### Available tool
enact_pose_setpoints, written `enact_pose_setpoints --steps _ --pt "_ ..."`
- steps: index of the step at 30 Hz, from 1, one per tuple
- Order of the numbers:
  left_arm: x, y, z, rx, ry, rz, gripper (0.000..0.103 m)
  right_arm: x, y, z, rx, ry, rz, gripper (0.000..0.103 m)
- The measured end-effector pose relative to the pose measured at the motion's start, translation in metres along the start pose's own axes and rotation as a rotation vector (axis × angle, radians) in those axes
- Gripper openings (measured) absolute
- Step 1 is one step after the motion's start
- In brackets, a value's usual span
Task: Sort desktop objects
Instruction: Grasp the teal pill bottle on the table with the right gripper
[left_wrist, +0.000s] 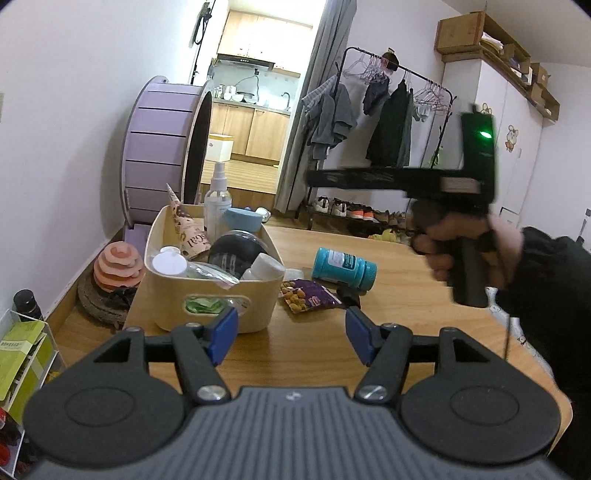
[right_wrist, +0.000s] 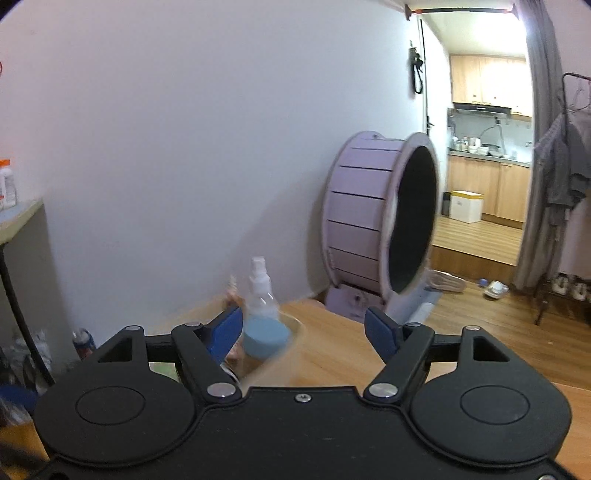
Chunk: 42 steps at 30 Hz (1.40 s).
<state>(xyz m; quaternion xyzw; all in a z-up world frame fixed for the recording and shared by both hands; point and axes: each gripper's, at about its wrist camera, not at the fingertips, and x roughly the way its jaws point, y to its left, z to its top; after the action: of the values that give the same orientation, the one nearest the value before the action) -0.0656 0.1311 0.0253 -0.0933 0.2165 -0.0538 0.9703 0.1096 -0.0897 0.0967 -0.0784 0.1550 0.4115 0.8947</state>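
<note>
The bin (left_wrist: 192, 295) is nearly full; a teal bottle (left_wrist: 344, 268) and snack packet (left_wrist: 309, 296) remain on the bench (left_wrist: 406, 314). Both grippers, left (left_wrist: 290, 334) and right (right_wrist: 304, 334), are spread, empty.

On table (left_wrist: 406, 295): one beige bin (left_wrist: 221, 295), one teal bottle (left_wrist: 343, 269), one snack packet (left_wrist: 308, 295). In bin: one spray bottle (left_wrist: 218, 199), one blue jar (left_wrist: 242, 219), two white caps (left_wrist: 169, 263); rest uncountable.
</note>
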Motion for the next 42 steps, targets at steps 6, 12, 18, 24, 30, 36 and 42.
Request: enact_pose_setpoints --steps 6,12,18,24,30,36,42 --pt "0.005 -0.005 -0.002 0.011 0.011 -0.016 0.063 -0.006 -0.032 -0.031 -0.021 0.125 -0.055 0.072" --pt "0.011 -0.012 -0.005 0.049 0.012 -0.043 0.063 0.001 -0.063 -0.064 0.02 0.187 -0.029 0.072" --pt "0.021 -0.014 -0.004 0.044 0.028 -0.029 0.064 0.019 -0.07 -0.081 0.013 0.236 0.014 0.072" --pt "0.026 -0.016 -0.004 0.052 0.042 -0.023 0.064 0.026 -0.082 -0.096 0.075 0.252 0.075 0.05" --pt "0.026 -0.017 -0.003 0.048 0.045 -0.023 0.064 0.003 -0.085 -0.092 0.114 0.177 0.069 0.049" --pt "0.025 -0.021 -0.004 0.057 0.043 -0.03 0.064 -0.036 -0.061 -0.079 0.078 0.125 0.087 0.046" --pt "0.025 -0.025 -0.005 0.069 0.043 -0.036 0.064 -0.063 -0.031 -0.083 0.037 0.123 0.111 0.043"
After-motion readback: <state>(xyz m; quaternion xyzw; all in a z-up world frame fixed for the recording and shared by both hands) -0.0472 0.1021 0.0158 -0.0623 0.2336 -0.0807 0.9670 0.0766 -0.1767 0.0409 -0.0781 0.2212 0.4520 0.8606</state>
